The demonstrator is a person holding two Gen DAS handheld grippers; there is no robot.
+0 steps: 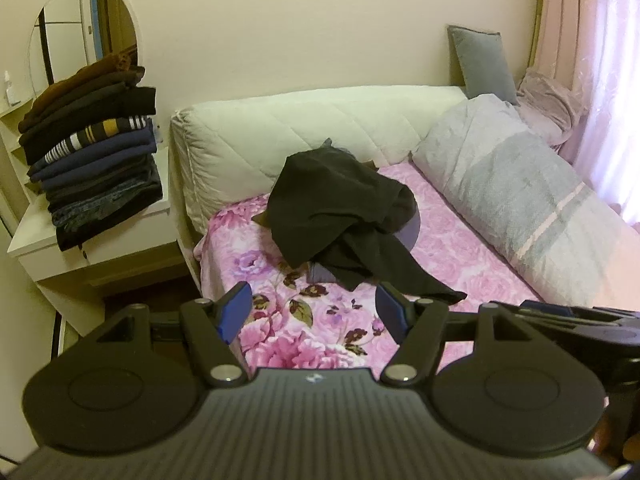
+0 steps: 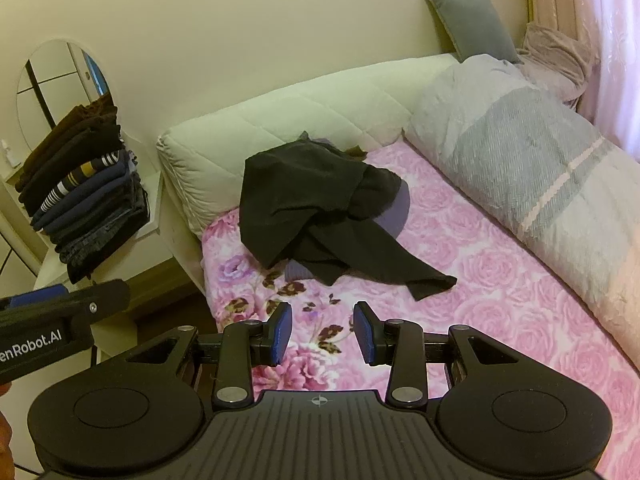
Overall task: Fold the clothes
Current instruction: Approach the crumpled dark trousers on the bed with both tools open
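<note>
I hold my left gripper (image 1: 314, 312) up over the bed (image 1: 320, 336). Its two blue fingers are wide apart and hold nothing. My right gripper (image 2: 322, 332) is up over the bed too, with its fingers apart and nothing between them. The two grippers are side by side, near each other.

A black piece of clothing (image 1: 340, 216) lies in a messy heap on the pink flower sheet, out in front of both grippers. No gripper touches it. One long part of it sticks out toward the right. Something purple (image 2: 394, 210) peeks out from under the heap.

A big grey blanket roll (image 1: 520, 200) lies along the right side of the bed. On the white table (image 1: 36, 248) to the left, a tall stack of folded clothes (image 1: 92, 168) stands in front of a round mirror (image 1: 84, 24).
</note>
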